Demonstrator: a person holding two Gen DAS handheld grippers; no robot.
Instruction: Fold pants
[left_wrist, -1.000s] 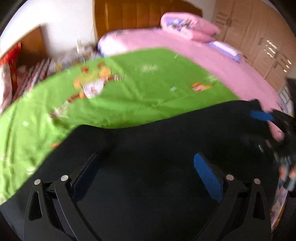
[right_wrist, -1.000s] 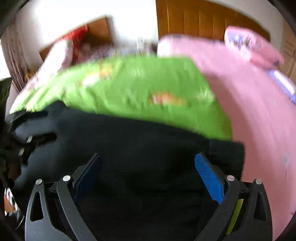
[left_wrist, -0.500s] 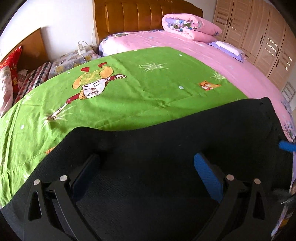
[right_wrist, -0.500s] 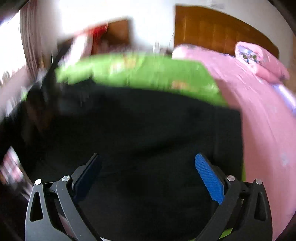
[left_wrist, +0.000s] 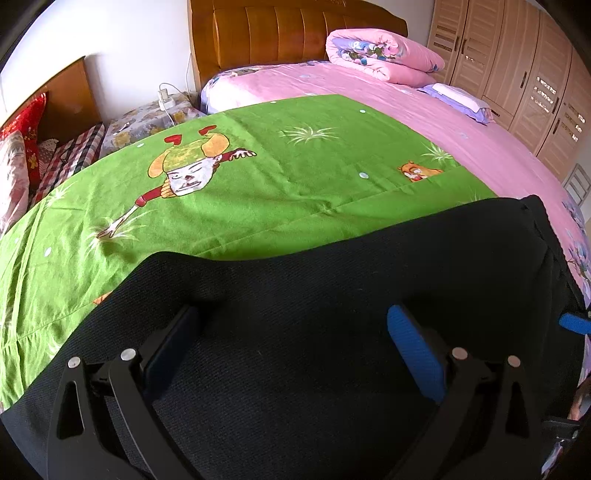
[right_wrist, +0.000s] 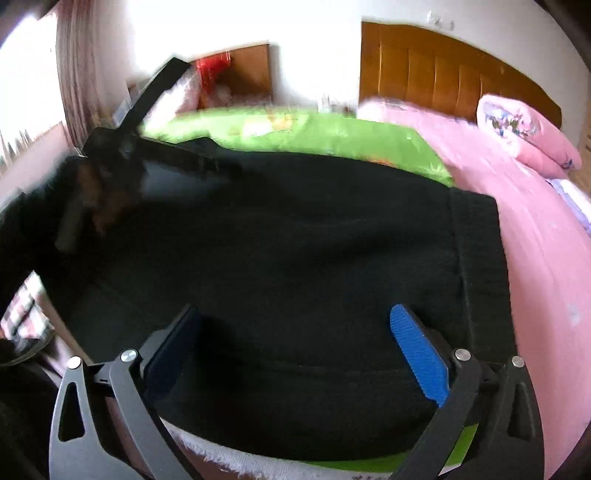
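Note:
Black pants (left_wrist: 332, 302) lie flat across the near part of a green cartoon sheet (left_wrist: 277, 184) on the bed. In the right wrist view the same pants (right_wrist: 295, 258) fill the middle, their waistband at the right edge. My left gripper (left_wrist: 295, 332) hovers over the pants, open, nothing between its fingers. My right gripper (right_wrist: 295, 332) is open too, above the pants near the bed's front edge. A blue fingertip of the right gripper shows at the far right of the left wrist view. The other gripper's black frame (right_wrist: 147, 147) appears blurred at upper left in the right wrist view.
A pink bedsheet (left_wrist: 461, 122) runs to the right, with a rolled pink quilt (left_wrist: 380, 55) and a lilac pillow (left_wrist: 458, 99) near the wooden headboard (left_wrist: 295, 29). A flowered bedside stand (left_wrist: 147, 118) and red cushions (left_wrist: 26, 122) sit left. Wardrobe doors (left_wrist: 524, 74) line the right wall.
The right gripper has swung back toward the bed's front edge, so more of the pants shows in its view. The left gripper has held almost still and its picture has sharpened.

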